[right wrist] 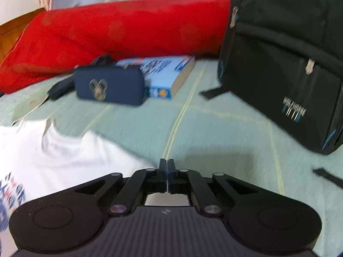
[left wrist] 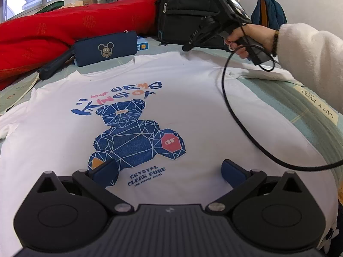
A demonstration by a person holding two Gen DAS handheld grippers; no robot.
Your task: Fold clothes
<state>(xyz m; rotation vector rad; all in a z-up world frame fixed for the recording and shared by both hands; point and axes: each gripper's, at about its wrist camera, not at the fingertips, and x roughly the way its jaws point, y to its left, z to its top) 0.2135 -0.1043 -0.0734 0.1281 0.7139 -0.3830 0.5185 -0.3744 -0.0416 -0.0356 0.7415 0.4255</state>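
A white T-shirt [left wrist: 193, 111] with a blue geometric bear print lies flat, print up, on a pale green bedsheet [left wrist: 278, 98]. My left gripper [left wrist: 169, 169] hovers over the lower part of the print, its blue pads wide apart and nothing between them. A hand [left wrist: 246, 36] holds my right gripper [left wrist: 186, 47] at the shirt's far right edge, near the shoulder. In the blurred right wrist view my right gripper [right wrist: 167, 162] has its fingers pressed together, with no cloth visible between them. The T-shirt's [right wrist: 64, 156] edge lies just left of and beneath it.
A red bolster [left wrist: 64, 27] runs along the far side. In front of it lie a navy pouch with a mouse badge [left wrist: 107, 48] and a blue book [right wrist: 169, 75]. A black backpack [right wrist: 289, 64] stands at far right. A black cable [left wrist: 235, 117] loops over the shirt.
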